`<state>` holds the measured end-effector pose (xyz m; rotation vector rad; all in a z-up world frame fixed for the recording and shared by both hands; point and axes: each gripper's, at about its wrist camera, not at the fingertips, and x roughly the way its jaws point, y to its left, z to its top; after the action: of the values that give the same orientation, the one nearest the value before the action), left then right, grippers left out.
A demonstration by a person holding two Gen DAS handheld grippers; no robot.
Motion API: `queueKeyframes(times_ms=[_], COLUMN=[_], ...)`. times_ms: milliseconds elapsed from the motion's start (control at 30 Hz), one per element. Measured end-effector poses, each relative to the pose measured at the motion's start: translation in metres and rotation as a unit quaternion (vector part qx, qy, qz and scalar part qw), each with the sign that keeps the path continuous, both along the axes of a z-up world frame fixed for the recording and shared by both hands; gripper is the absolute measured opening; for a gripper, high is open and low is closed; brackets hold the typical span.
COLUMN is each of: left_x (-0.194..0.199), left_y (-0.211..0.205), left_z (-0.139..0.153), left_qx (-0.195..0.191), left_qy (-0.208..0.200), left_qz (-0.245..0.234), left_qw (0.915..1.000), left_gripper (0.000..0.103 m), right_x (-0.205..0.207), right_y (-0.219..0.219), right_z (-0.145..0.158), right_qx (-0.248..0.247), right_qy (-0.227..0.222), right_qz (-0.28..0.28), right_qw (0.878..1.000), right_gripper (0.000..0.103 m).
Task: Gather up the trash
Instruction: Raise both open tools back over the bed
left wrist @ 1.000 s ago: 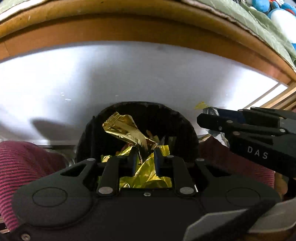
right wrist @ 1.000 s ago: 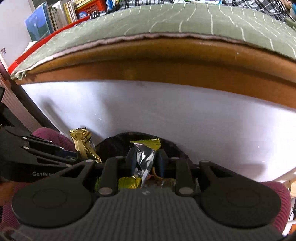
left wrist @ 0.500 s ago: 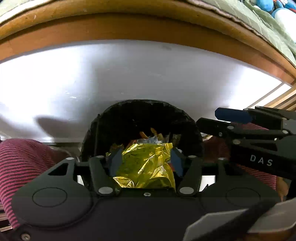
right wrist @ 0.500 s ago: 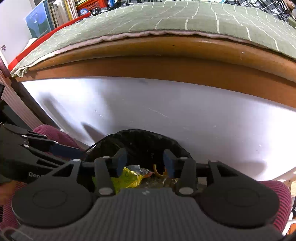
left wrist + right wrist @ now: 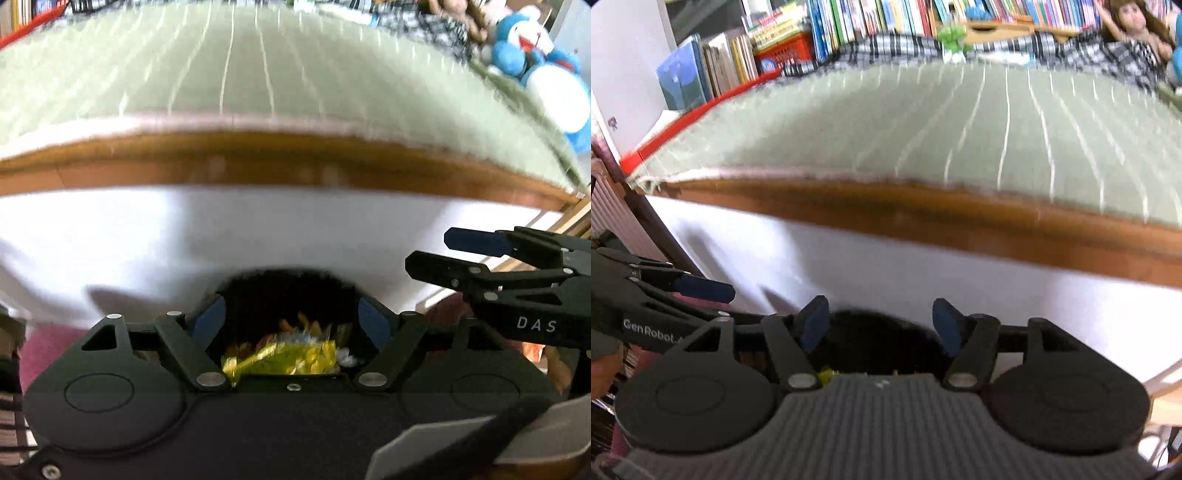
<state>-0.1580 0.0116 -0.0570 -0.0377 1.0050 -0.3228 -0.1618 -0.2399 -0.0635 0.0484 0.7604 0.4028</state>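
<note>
Gold foil wrapper lying crumpled in the black bin, directly below and between the fingers of the left tongs, touching neither pad. Long axis roughly crosswise, from one finger toward the other. Silvery and orange scraps just behind it, deeper in the bin.

Left tongs spread wide, jaws just been opening, nothing gripped. Right tongs likewise parted and empty, jaws just been opening, hanging over the same bin mouth; only a sliver of yellow-green trash visible under the body. Right tongs just beside the left, seen side-on at the right edge of the left view.

Beyond both: white bed-frame panel, brown wooden rail, green striped bedcover, too blurred to show loose trash. Next piece probably up there, ahead and above; nearer hand impossible to tell.
</note>
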Motion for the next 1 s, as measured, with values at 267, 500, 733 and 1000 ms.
queueKeyframes(times_ms=[267, 500, 733, 1000], left_x=[0.021, 0.051, 0.103, 0.168], left_y=[0.007, 0.003, -0.007, -0.015], left_z=[0.064, 0.115, 0.141, 0.15], left_qx=[-0.012, -0.018, -0.024, -0.031], left_qy=[-0.082, -0.156, -0.172, -0.16], left_qz=[-0.007, -0.011, -0.005, 0.012], left_qw=[0.9965, 0.9876, 0.9848, 0.9865], left_gripper=[0.082, 0.085, 0.086, 0.086], right_x=[0.021, 0.05, 0.088, 0.141], right_y=[-0.013, -0.028, -0.052, -0.076], right_z=[0.053, 0.094, 0.118, 0.139], right_qx=[0.007, -0.002, -0.01, -0.012], right_qy=[-0.071, -0.129, -0.152, -0.165], right_qz=[0.0, -0.024, -0.051, -0.078], right_qw=[0.997, 0.991, 0.987, 0.983], right_gripper=[0.082, 0.086, 0.087, 0.09])
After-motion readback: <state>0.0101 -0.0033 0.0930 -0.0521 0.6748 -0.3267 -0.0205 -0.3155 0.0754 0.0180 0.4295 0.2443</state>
